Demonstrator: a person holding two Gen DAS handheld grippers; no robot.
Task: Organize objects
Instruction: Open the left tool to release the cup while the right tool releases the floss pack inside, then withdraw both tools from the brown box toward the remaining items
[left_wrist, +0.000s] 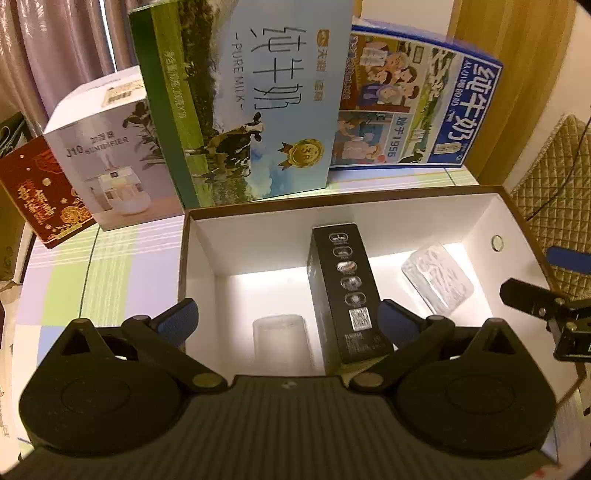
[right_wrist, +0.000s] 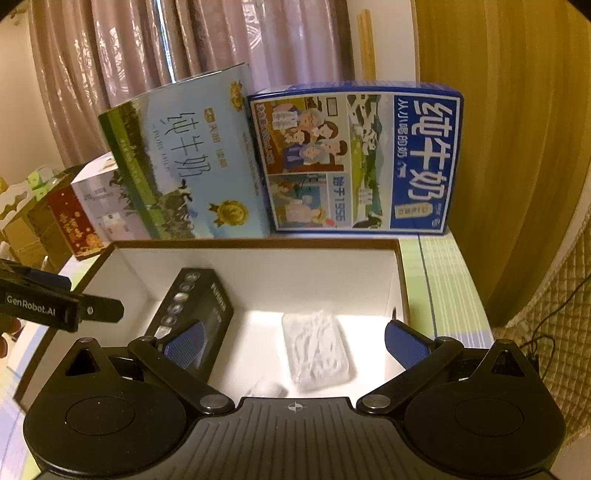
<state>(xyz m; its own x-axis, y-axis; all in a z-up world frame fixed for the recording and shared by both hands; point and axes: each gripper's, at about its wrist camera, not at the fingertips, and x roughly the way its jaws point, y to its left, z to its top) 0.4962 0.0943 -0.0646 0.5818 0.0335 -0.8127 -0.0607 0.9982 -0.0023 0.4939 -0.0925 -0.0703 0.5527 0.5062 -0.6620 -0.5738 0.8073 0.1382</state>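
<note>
An open box with white inner walls (left_wrist: 258, 236) and a brown rim sits on the table. A black carton (left_wrist: 343, 291) lies in its middle, a clear plastic packet (left_wrist: 437, 277) lies to the right, and a translucent cup (left_wrist: 280, 339) lies near the front. My left gripper (left_wrist: 288, 321) hovers open over the box's near edge, with the cup and the carton's near end between its fingers. My right gripper (right_wrist: 295, 343) is also open, above the clear packet (right_wrist: 317, 350), with the black carton (right_wrist: 199, 310) by its left finger. Neither holds anything.
Two milk cartons stand behind the box, a green-blue one (left_wrist: 251, 110) and a blue one (left_wrist: 417, 107). A humidifier box (left_wrist: 110, 155) and a red box (left_wrist: 40, 192) stand at the left. A quilted chair (left_wrist: 554, 184) is at the right, with curtains behind.
</note>
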